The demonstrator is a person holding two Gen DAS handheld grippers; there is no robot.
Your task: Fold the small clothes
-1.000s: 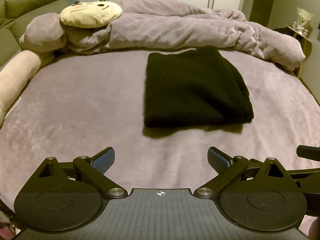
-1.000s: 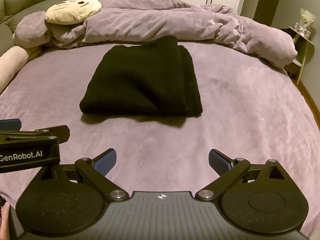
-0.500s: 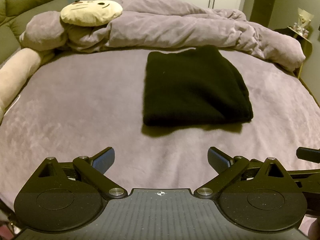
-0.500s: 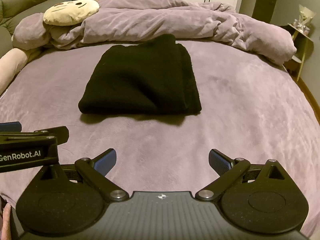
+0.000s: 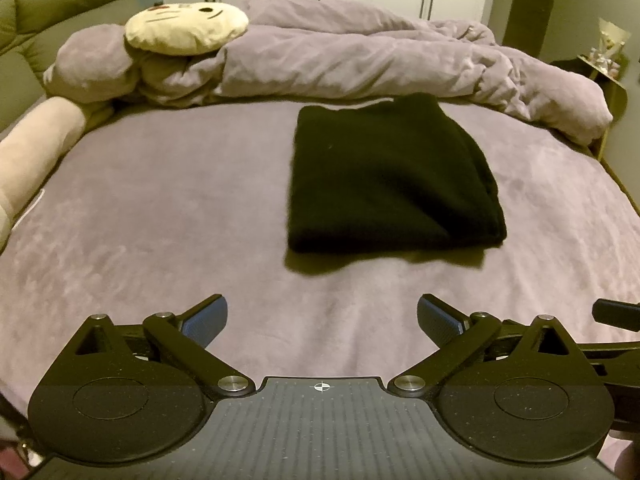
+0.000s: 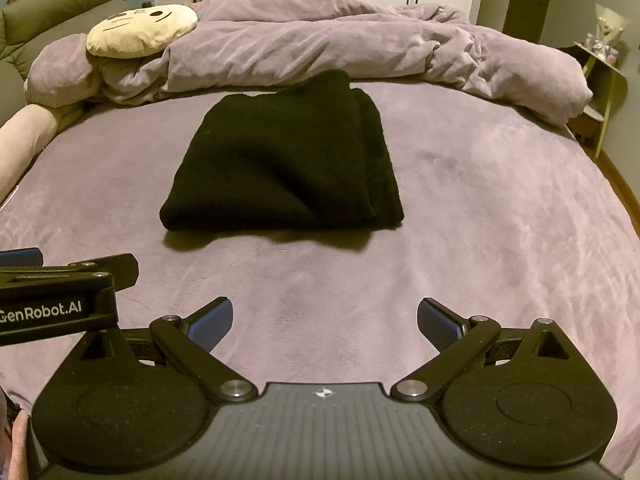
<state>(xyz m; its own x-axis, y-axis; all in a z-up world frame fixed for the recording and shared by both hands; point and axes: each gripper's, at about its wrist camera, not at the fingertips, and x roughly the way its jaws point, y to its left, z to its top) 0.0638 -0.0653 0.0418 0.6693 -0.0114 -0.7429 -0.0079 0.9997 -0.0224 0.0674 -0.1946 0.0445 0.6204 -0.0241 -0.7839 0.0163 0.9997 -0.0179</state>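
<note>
Here, a black folded garment point(image 5: 394, 176) lies on the mauve bedspread point(image 5: 160, 220), at about 1 o'clock from the left gripper point(image 5: 322, 316) and 11 o'clock from the right gripper point(image 6: 324, 316). Both tools are spread wide and hold nothing, well short of the cloth. The fabric looks soft, thick and light; it should sag and could unfold if lifted by one layer. A sound hold would pinch all layers at the near corners. The rumpled duvet point(image 6: 360, 44) lies beyond, at 12 o'clock.
</note>
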